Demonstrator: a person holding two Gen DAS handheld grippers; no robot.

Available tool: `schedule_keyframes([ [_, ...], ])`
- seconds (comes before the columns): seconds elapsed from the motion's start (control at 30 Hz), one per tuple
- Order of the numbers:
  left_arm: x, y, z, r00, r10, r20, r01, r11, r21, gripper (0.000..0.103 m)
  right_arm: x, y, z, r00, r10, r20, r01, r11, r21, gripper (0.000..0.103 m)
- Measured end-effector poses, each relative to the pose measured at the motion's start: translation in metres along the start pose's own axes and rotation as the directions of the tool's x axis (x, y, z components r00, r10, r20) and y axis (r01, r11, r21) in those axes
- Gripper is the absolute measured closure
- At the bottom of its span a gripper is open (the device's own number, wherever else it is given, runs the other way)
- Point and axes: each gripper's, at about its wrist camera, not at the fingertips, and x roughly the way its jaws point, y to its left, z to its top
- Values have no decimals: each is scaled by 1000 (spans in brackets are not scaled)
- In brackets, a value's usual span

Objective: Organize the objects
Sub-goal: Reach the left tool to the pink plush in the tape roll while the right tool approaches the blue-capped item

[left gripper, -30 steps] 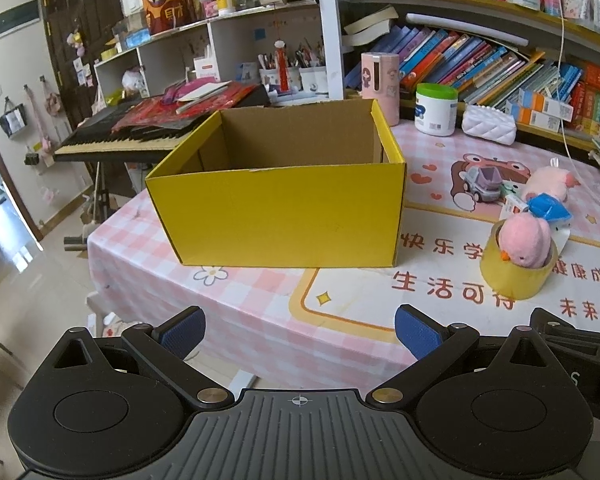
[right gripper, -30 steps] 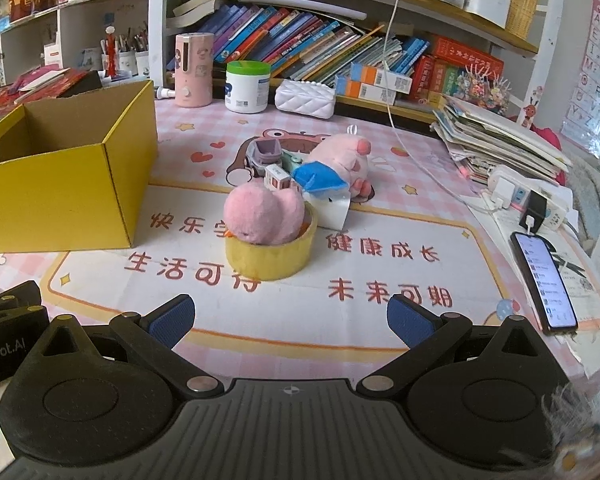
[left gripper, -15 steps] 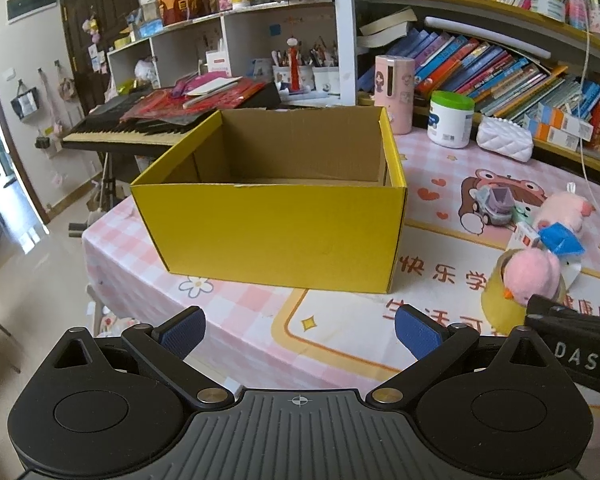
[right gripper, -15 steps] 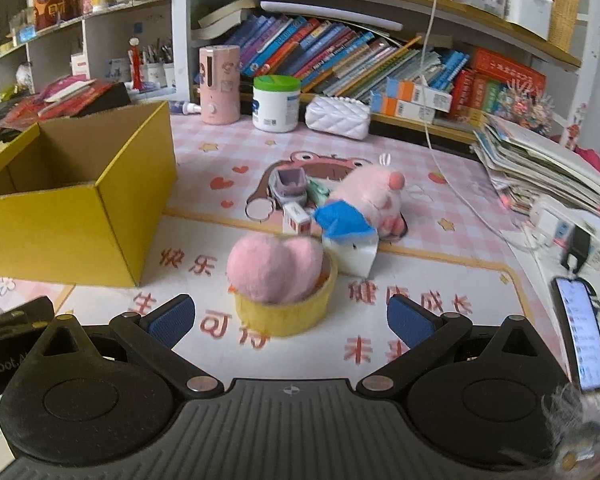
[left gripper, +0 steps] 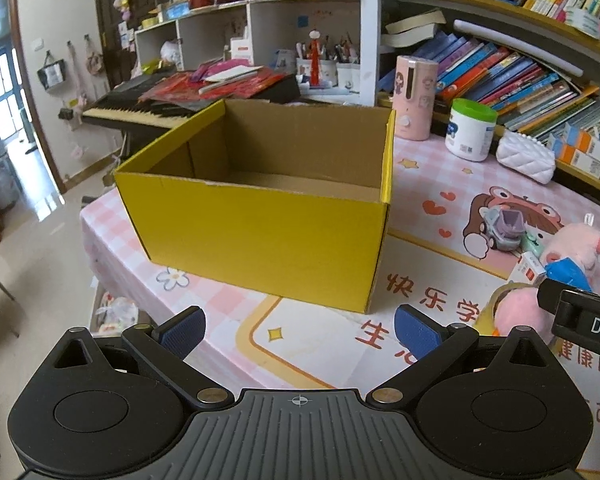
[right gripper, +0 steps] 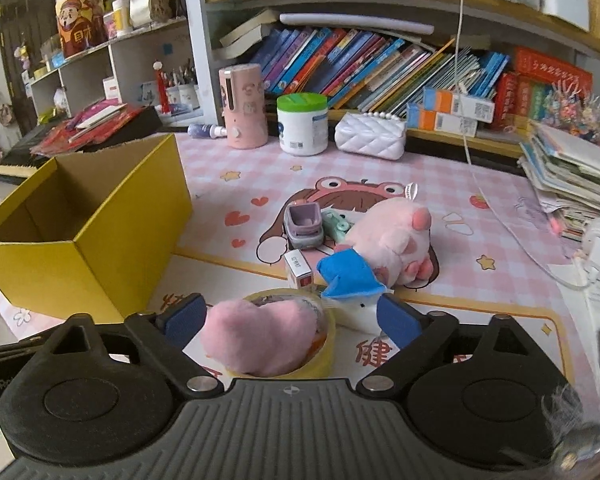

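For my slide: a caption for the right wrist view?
Right gripper closing around pink plush in tape roll.

Soft daylight from the doorway (left gripper: pixel 4 92), glare on the floor (left gripper: pixel 48 204), sharp centres, strongly bowed fisheye edges.

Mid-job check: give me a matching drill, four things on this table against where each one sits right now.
Things:
1. pink plush
2. yellow box
3. toy car
4. white purse

Places:
A. at the table's back edge, right of the green-lidded jar
B. inside the tape roll
C. on the table's left part, open-topped
D. mid-table, left of the pig plush

Pairs: 1-B, 2-C, 3-D, 4-A
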Motion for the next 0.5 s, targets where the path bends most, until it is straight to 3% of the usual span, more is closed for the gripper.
schedule_keyframes([
  [0.17, 4, -10, -3, 1000, 5, -18, -5, 1000, -3, 1, 12, -14, 3, 999, 45, -15, -44, 999, 30, 12],
  [0.33, 0, -24, -8, 995, -95, 0, 95, 995, -3, 1, 9, -45, 13, 995, 37, 89, -51, 986, 159, 11],
  [0.5, 1, -58, -5, 984, -175, 16, 174, 983, 67, 2, 16, -68, 15, 998, -3, 57, -7, 985, 173, 11],
])
